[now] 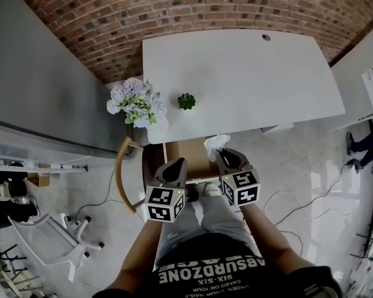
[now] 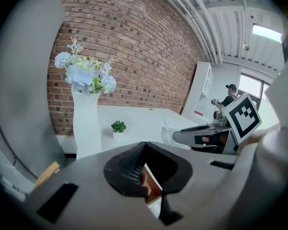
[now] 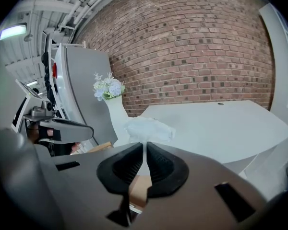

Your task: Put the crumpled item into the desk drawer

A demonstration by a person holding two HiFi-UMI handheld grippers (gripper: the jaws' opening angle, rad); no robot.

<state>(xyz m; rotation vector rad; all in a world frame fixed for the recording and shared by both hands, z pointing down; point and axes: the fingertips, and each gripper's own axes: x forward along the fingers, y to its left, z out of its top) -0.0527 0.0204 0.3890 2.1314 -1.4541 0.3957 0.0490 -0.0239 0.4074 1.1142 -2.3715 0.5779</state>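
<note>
The crumpled white item (image 1: 215,144) hangs over the open drawer (image 1: 188,151), whose brown inside shows under the white desk's (image 1: 248,73) front edge. My right gripper (image 1: 227,157) is shut on the item's thin lower end; in the right gripper view the item (image 3: 149,128) bulges just above the pressed pads of the right gripper (image 3: 145,151). To the left, level with it, my left gripper (image 1: 175,166) is held over the drawer's left side. In the left gripper view its fingertips meet with nothing between them (image 2: 144,145).
A white vase of pale flowers (image 1: 137,104) and a small green plant (image 1: 186,100) stand at the desk's near left corner. A curved wooden chair back (image 1: 120,176) is left of the drawer. Cables (image 1: 292,203) lie on the floor at right, near a person's legs (image 1: 363,143).
</note>
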